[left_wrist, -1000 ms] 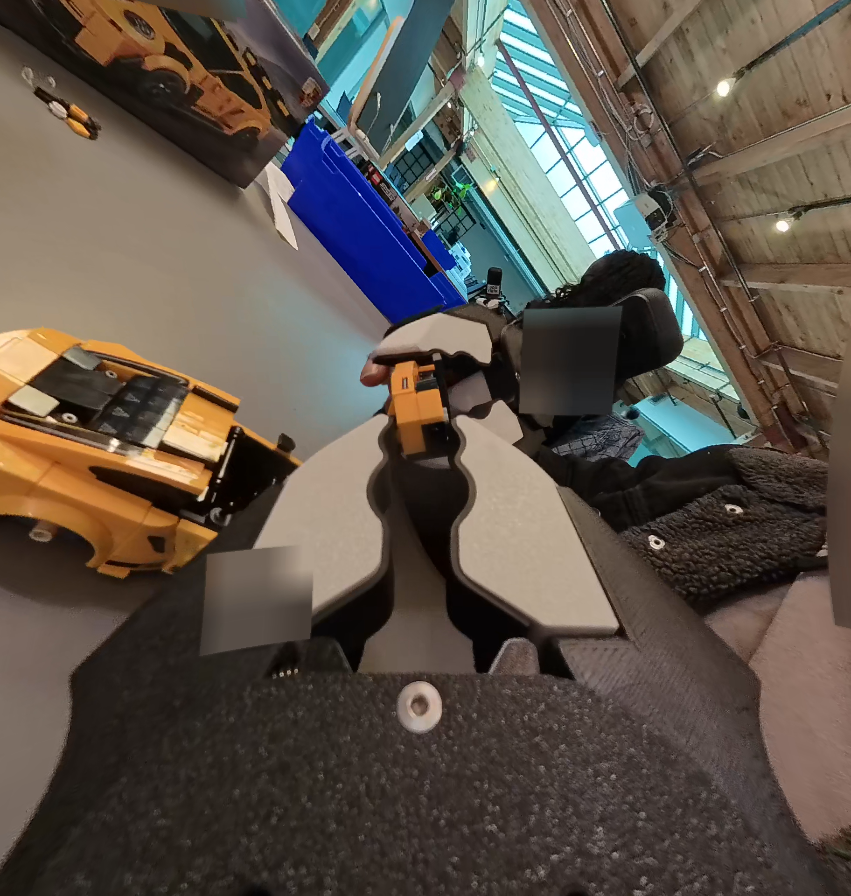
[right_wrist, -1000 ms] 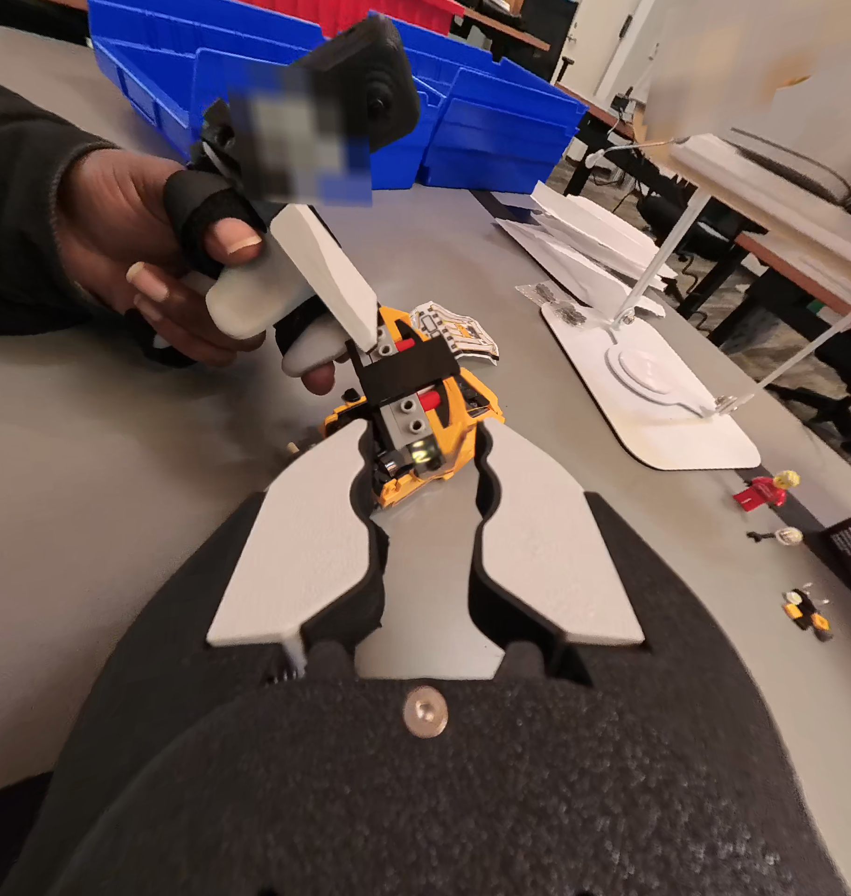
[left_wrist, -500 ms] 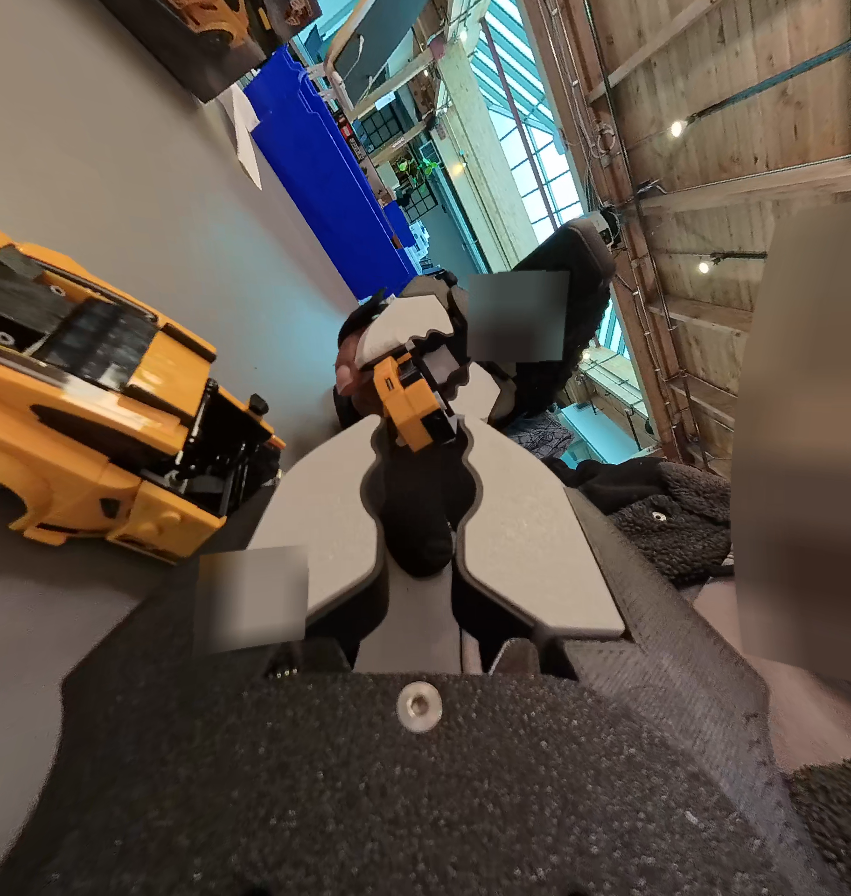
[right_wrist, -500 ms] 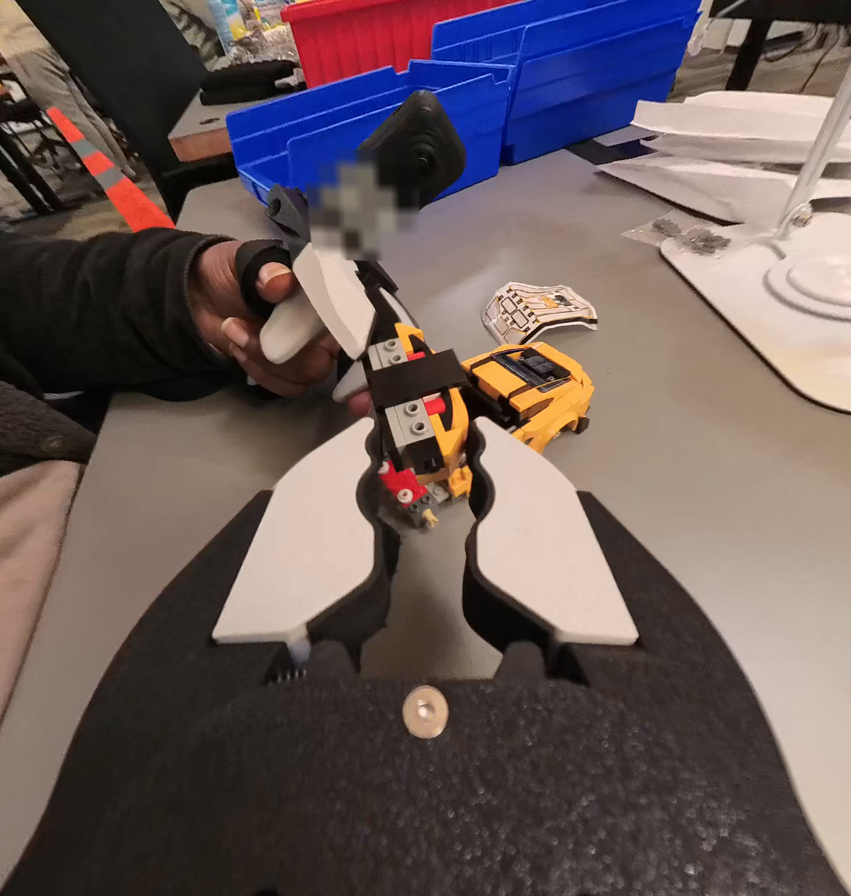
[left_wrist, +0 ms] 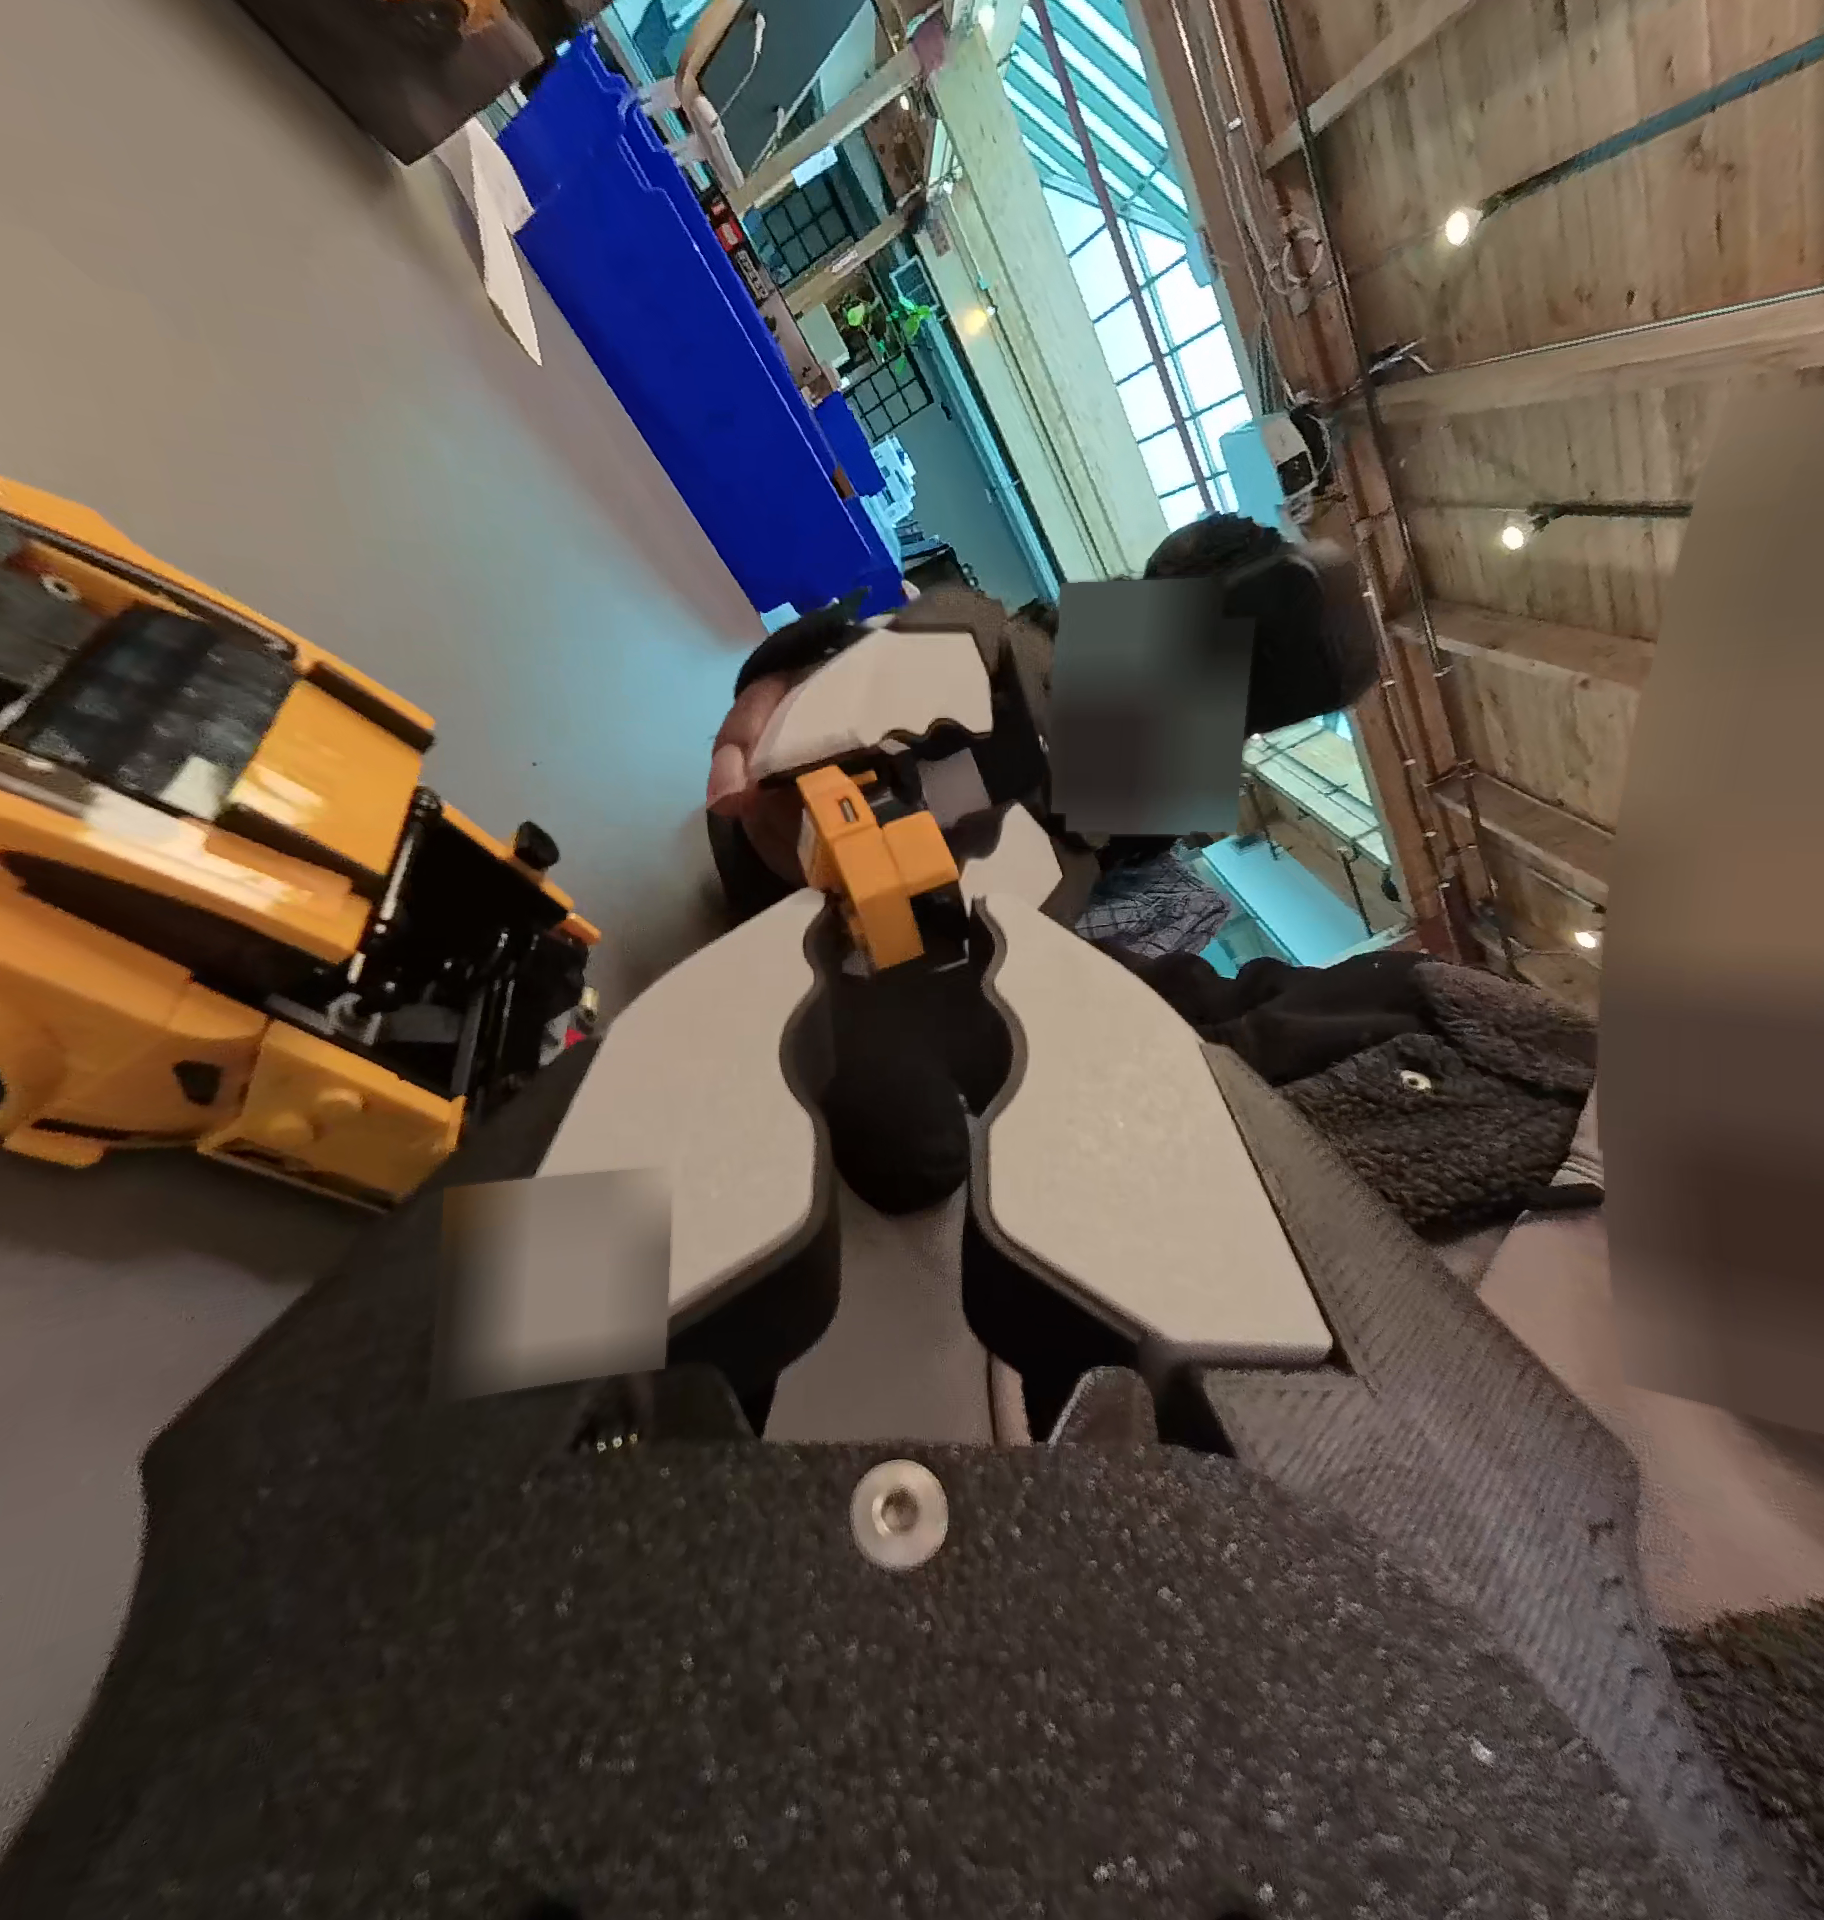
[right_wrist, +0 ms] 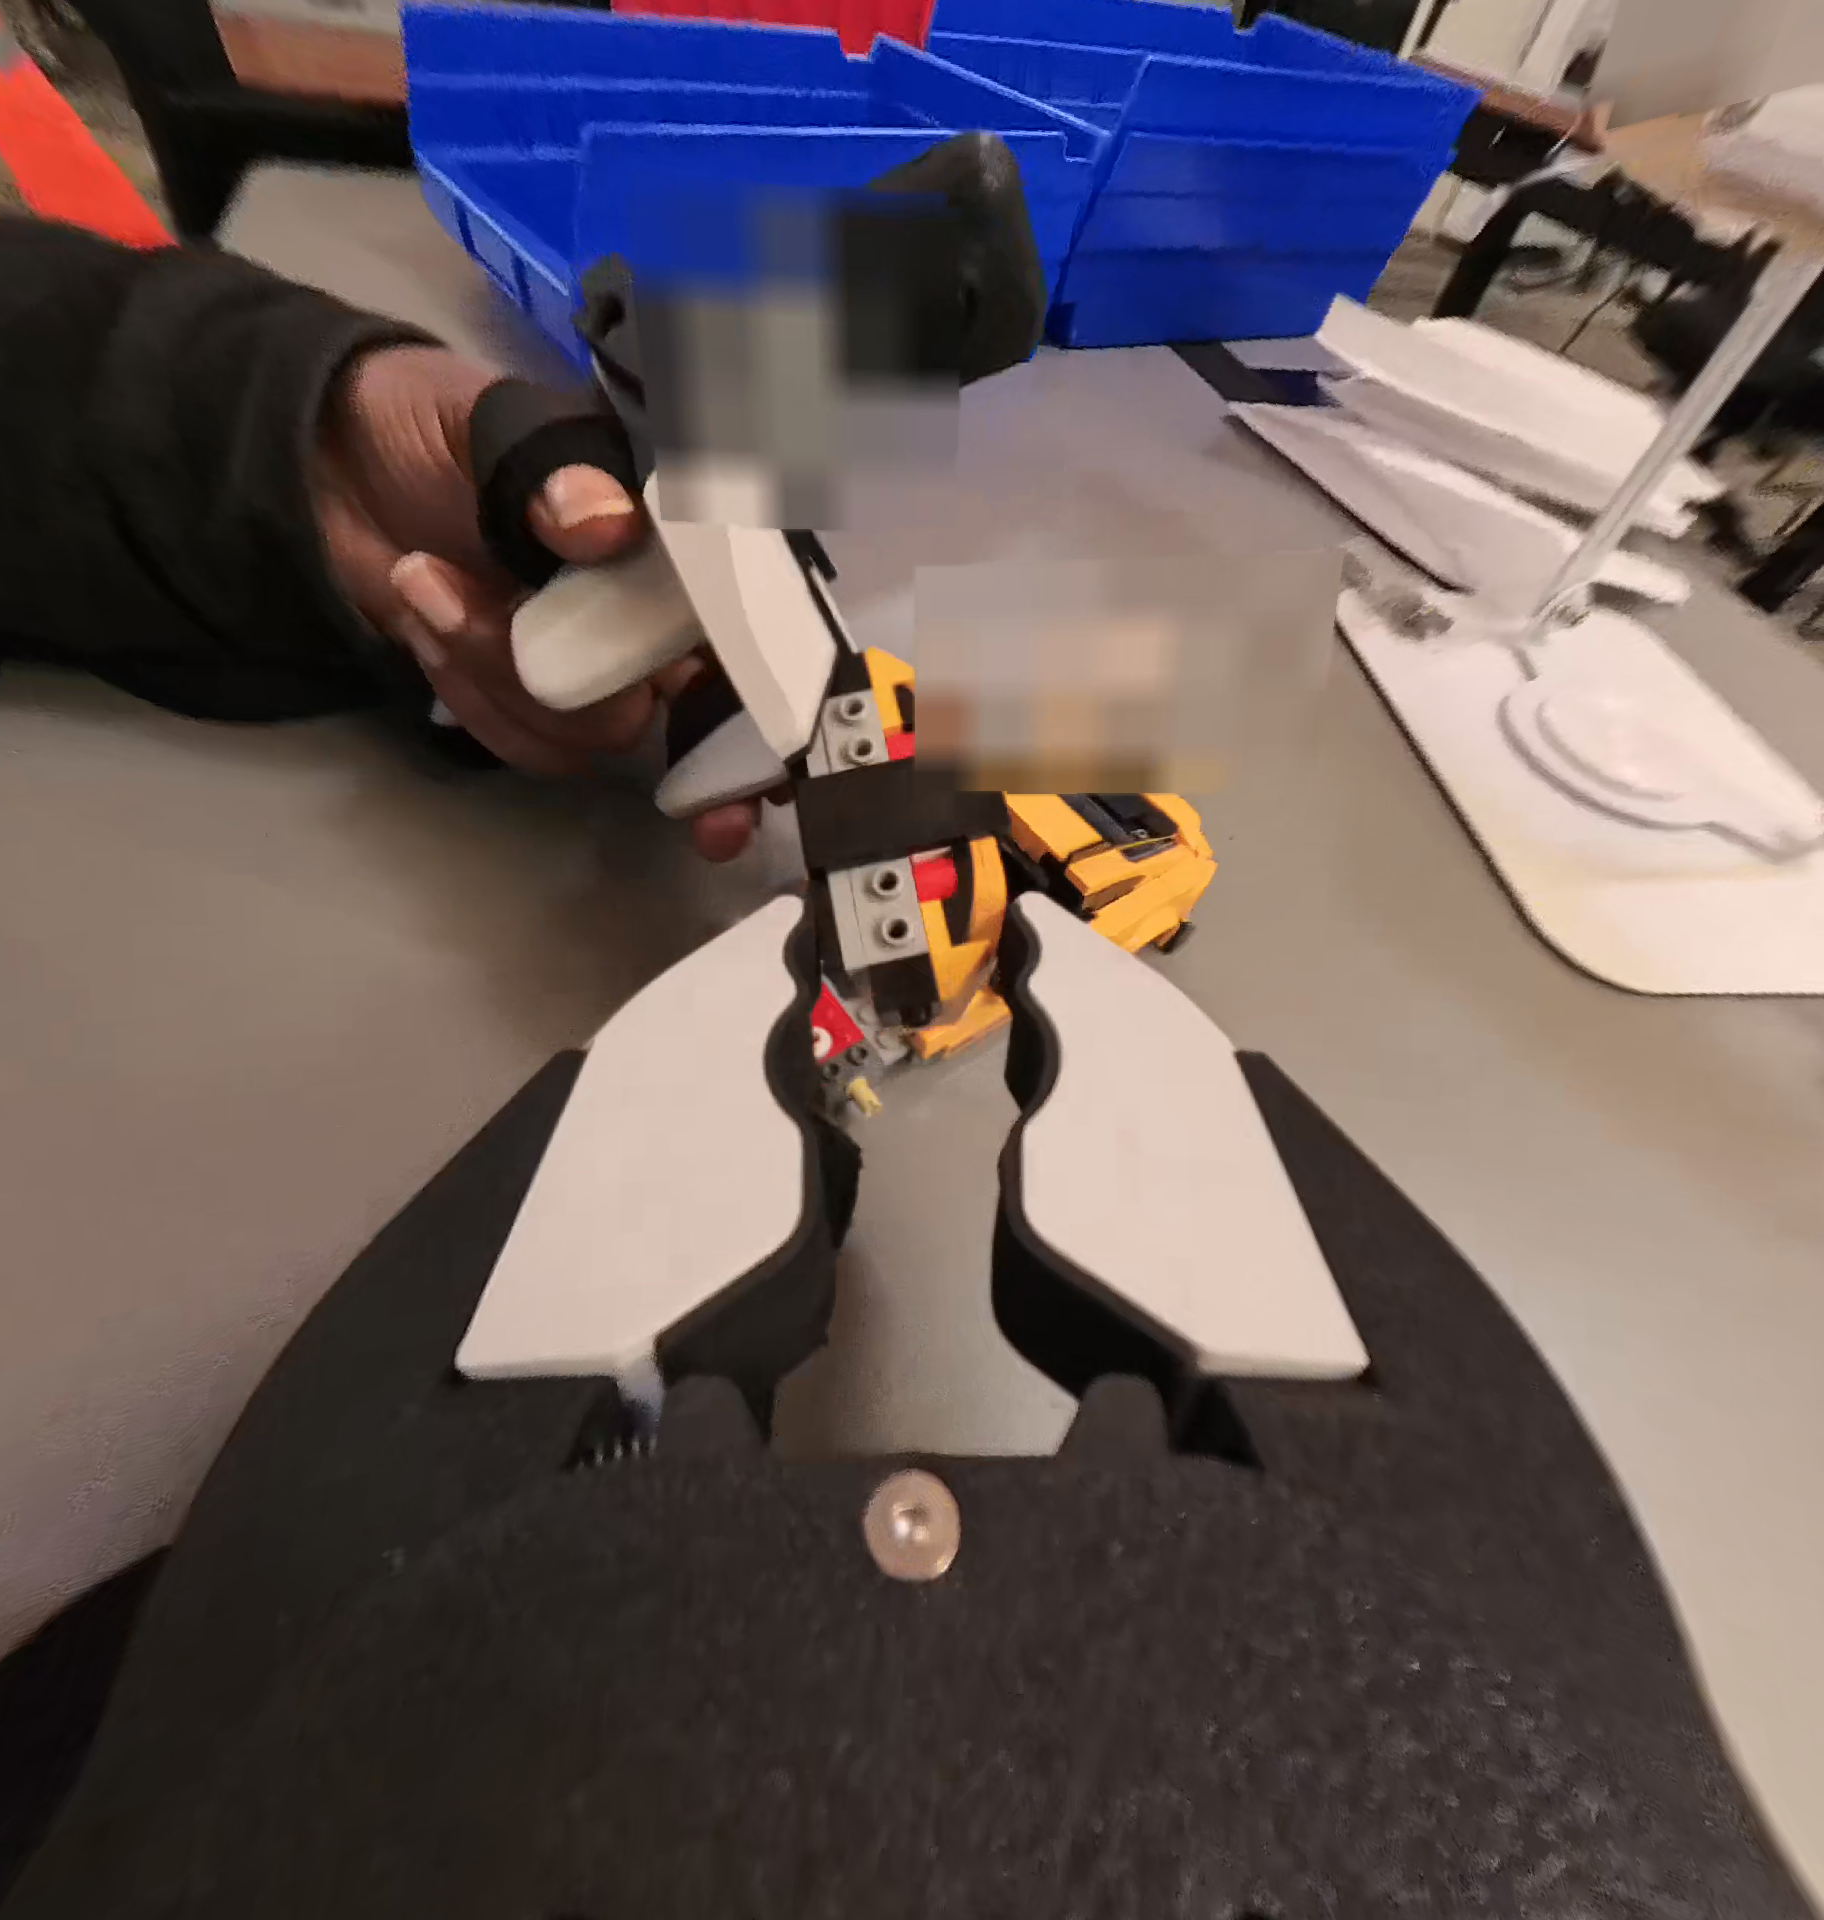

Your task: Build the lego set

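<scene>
Orange, grey and black bricks make up the small sub-assembly [right_wrist: 903,914] held in the air between the two tools, above the grey table [right_wrist: 264,987]. Both tools clamp it: the right gripper [right_wrist: 903,966] pinches its lower end, and the left gripper [left_wrist: 892,914] is closed on the opposite, orange end. It looks light and rigid, but I'd guess it could come apart at the stud joints if twisted, so the solid grey and orange blocks seem the safer places to squeeze, not the red pin [right_wrist: 934,878] or the little bits dangling below. Just beyond it sits the mostly built orange car [left_wrist: 191,894], its open black rear end facing the tools. Farther back stand blue bins [right_wrist: 991,177] and a white stand base [right_wrist: 1635,810].
</scene>
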{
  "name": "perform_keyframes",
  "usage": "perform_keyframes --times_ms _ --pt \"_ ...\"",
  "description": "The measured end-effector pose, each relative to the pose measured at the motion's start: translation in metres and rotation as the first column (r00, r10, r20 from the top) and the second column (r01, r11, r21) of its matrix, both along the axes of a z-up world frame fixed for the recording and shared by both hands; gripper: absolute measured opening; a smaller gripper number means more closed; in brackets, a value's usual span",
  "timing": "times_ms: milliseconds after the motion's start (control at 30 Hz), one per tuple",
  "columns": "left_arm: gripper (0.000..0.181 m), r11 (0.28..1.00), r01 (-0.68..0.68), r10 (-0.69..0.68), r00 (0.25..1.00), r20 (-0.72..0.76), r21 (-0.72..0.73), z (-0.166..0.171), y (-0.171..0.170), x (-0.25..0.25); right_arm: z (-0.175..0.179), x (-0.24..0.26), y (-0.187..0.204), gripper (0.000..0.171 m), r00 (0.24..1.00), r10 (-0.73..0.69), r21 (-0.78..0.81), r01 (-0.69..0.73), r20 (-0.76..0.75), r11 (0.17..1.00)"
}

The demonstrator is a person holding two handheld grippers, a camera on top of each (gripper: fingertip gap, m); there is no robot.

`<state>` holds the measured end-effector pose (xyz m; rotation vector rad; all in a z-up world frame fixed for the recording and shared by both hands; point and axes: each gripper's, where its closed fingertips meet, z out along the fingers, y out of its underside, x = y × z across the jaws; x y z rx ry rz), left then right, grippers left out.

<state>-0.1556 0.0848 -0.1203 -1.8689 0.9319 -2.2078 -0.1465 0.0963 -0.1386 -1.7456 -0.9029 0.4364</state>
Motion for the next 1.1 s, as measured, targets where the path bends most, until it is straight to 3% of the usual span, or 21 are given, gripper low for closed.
perform_keyframes --times_ms 233,367,500,933,1100 --pt "0.022 0.988 -0.049 0.052 0.998 -0.019 0.148 -0.001 0.004 0.000 0.001 0.002 0.002 0.033 0.998 -0.023 0.068 0.019 0.051 0.998" --pt "0.022 0.933 -0.089 0.115 0.992 -0.053 0.348 -0.005 0.009 0.000 0.006 0.003 0.003 0.033 0.998 -0.036 0.106 0.030 0.049 0.994" --pt "0.022 0.887 -0.093 0.141 0.987 -0.073 0.453 -0.008 0.008 0.001 0.007 0.003 0.004 0.035 0.996 -0.048 0.152 0.035 0.078 0.988" --pt "0.022 0.804 -0.071 0.156 0.983 -0.094 0.591 -0.012 0.005 0.001 0.000 0.002 0.004 0.041 0.991 -0.045 0.158 0.025 0.124 0.987" --pt "0.022 0.741 -0.061 0.159 0.983 -0.087 0.669 -0.012 0.004 0.000 -0.003 0.001 0.002 0.041 0.993 -0.025 0.128 0.009 0.119 0.992"
